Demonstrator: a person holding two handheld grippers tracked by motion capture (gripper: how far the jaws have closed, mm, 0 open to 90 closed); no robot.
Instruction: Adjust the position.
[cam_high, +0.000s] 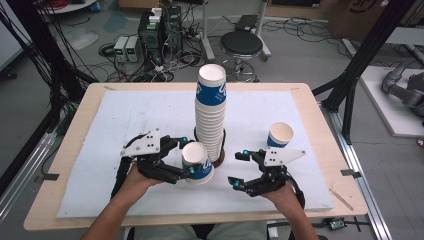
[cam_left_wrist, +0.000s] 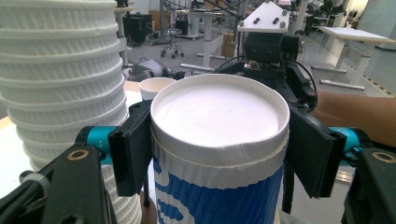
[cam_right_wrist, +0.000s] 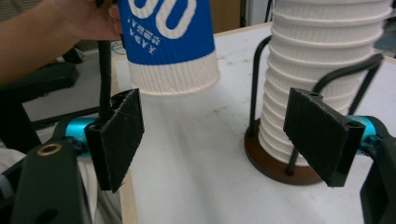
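Note:
A tall stack of upside-down white ribbed paper cups (cam_high: 210, 115) stands mid-table in a wire holder with a round brown base (cam_right_wrist: 275, 163); the top cup is banded blue. My left gripper (cam_high: 190, 157) is shut on a single blue-and-white cup (cam_high: 198, 164), held upside down just left of the stack's foot. In the left gripper view the pads (cam_left_wrist: 133, 144) press both sides of this cup (cam_left_wrist: 219, 140), beside the stack (cam_left_wrist: 60, 93). My right gripper (cam_high: 238, 169) stands open right of the stack; its jaws (cam_right_wrist: 219, 140) hold nothing, facing the held cup (cam_right_wrist: 168, 42) and the stack (cam_right_wrist: 322, 70).
One upright cup (cam_high: 280, 135) with a blue wall stands on the white mat (cam_high: 125, 120) to the right of the stack, behind my right gripper. The mat covers a wooden table (cam_high: 70, 145). A stool (cam_high: 241, 44) and cables lie on the floor beyond.

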